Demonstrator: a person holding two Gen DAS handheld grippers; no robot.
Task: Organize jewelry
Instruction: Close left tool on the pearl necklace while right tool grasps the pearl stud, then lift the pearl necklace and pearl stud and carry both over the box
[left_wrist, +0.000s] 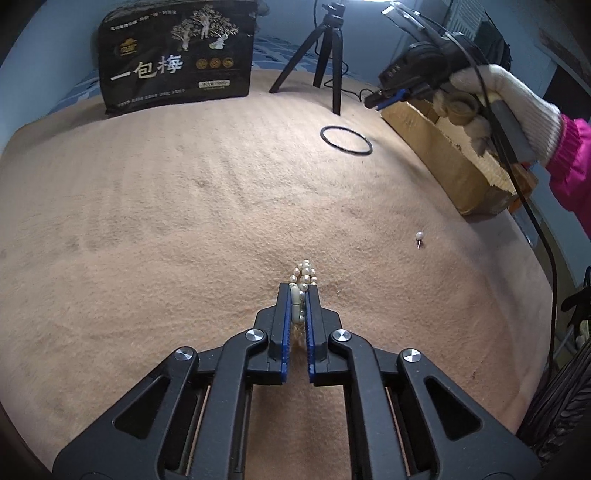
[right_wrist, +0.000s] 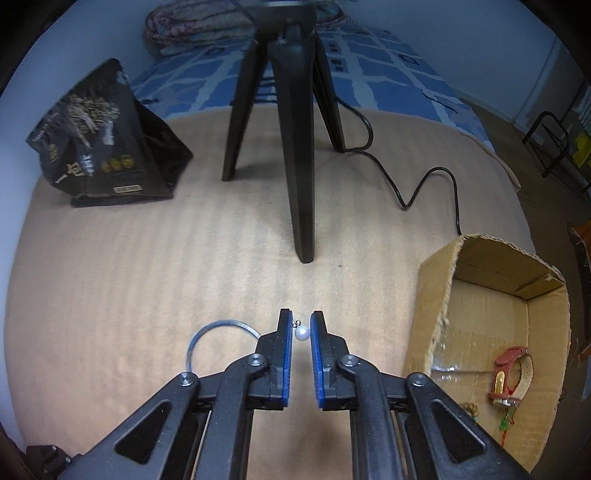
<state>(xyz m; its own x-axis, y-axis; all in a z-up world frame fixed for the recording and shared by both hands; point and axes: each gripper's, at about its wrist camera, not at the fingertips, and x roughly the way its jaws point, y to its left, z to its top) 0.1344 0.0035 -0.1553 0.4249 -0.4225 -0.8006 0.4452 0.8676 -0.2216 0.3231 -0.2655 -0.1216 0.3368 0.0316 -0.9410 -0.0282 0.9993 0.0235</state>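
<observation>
White knit glove (left_wrist: 517, 107), magenta sleeve (left_wrist: 570, 162), black grippers with blue pads (left_wrist: 283, 325)

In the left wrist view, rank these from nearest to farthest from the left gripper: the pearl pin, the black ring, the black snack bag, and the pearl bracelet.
From the left gripper:
1. Pearl bracelet, clamped between its jaws.
2. Pearl pin, lying on the blanket to the right.
3. Black ring, farther ahead, right of centre, near the tripod.
4. Black snack bag, standing at the far left edge of the blanket.

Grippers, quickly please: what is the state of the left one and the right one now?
Left gripper: closed on the pearl bracelet.
Right gripper: closed on the pearl earring.
</observation>
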